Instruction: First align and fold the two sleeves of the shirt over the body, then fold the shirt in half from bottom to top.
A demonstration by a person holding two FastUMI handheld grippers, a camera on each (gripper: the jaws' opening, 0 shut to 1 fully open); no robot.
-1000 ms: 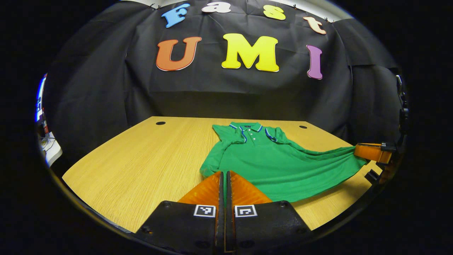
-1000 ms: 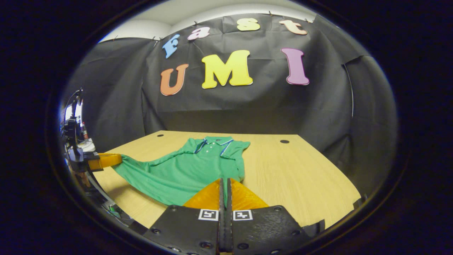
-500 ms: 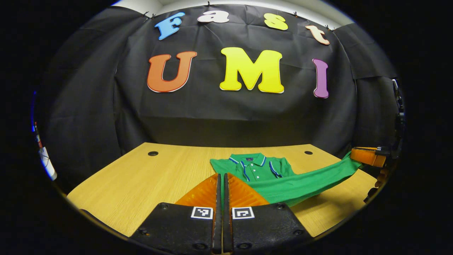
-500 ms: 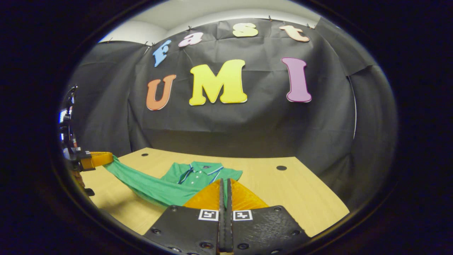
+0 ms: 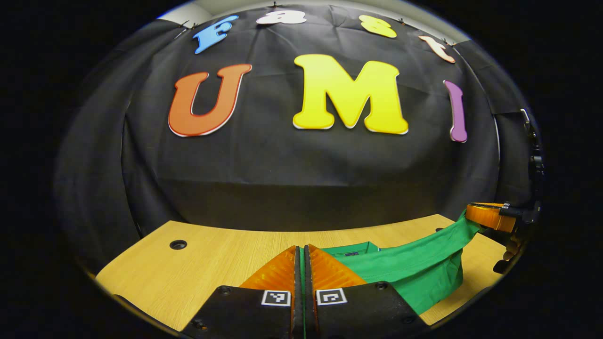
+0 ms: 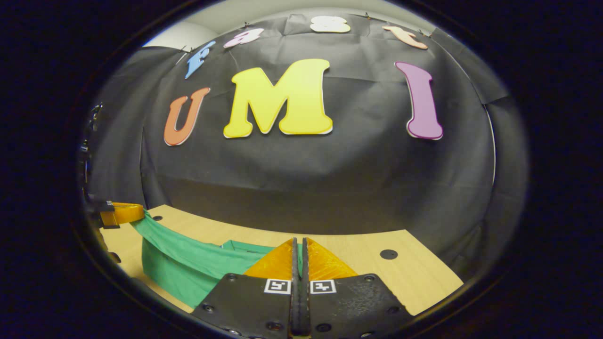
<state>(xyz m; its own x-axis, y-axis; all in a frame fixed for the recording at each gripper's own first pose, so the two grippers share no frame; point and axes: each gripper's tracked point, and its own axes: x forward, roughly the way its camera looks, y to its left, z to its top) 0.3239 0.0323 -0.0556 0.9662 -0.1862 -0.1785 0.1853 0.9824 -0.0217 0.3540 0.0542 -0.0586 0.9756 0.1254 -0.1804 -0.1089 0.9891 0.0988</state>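
Note:
The green polo shirt (image 5: pixel 410 266) lies on the wooden table (image 5: pixel 212 254), its lower part lifted and stretched as a band between both grippers. My left gripper (image 5: pixel 301 263) is shut on one corner of the hem, with green cloth showing between its fingers. The right gripper (image 5: pixel 490 215) holds the other corner, raised above the table at the far right. In the right gripper view, my right gripper (image 6: pixel 299 258) is shut on the shirt (image 6: pixel 188 266), and the left gripper (image 6: pixel 120 213) holds the far corner. The lifted band hides most of the collar (image 5: pixel 358 246).
The table (image 6: pixel 377 275) has round cable holes (image 5: pixel 178 244) (image 6: pixel 388 254) near its back corners. The black cloth wall stands close behind the table's rear edge. Bare wood lies to the left of the shirt in the left gripper view.
Both grippers have carried the hem forward toward the collar and the back wall. The shirt's body, fully in sight before, is now mostly covered by the lifted lower part.

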